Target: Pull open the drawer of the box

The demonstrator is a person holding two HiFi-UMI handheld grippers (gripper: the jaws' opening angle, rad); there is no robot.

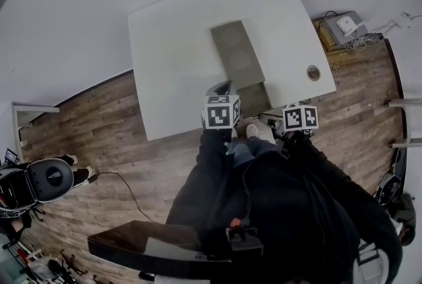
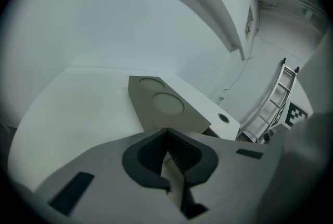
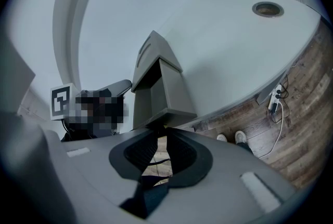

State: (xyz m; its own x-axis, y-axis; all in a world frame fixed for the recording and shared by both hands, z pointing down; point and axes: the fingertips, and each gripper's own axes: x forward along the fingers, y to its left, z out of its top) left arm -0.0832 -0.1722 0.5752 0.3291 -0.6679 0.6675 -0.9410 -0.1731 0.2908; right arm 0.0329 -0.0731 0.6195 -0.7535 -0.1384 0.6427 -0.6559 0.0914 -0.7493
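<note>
**Drawer out, both grippers closed at the near end of the box**

Far left on the wooden floor (image 1: 99, 124), a round black-and-white device (image 1: 49, 177), clipped by the frame edge and too warped to name. Moving in: the white table (image 1: 171, 45), and on it the grey box (image 1: 237, 55), two shallow circles in its lid, lying lengthwise away from the near edge. Just beside the box's near left corner, the left gripper (image 2: 168, 133), tips pressed together, nothing pinched, only a pale sliver of table showing behind the pads. From the left gripper view, just the lid and one long side on show. The open end is almost wholly hidden behind the gripper body, no more than a dark slot at the right.

Over to the head view for the drawer (image 1: 254, 99), drawn out toward the table's near edge. Side-on in the right gripper view, jutting from the box end, inside too dim to read. Then the right gripper (image 3: 162, 133), likewise closed, tips meeting right under the drawer's front lip; contact with that lip not clear. Shoes (image 3: 234, 137) down below the table edge. Far right, a round cable hole (image 1: 313, 72) in the tabletop.
</note>
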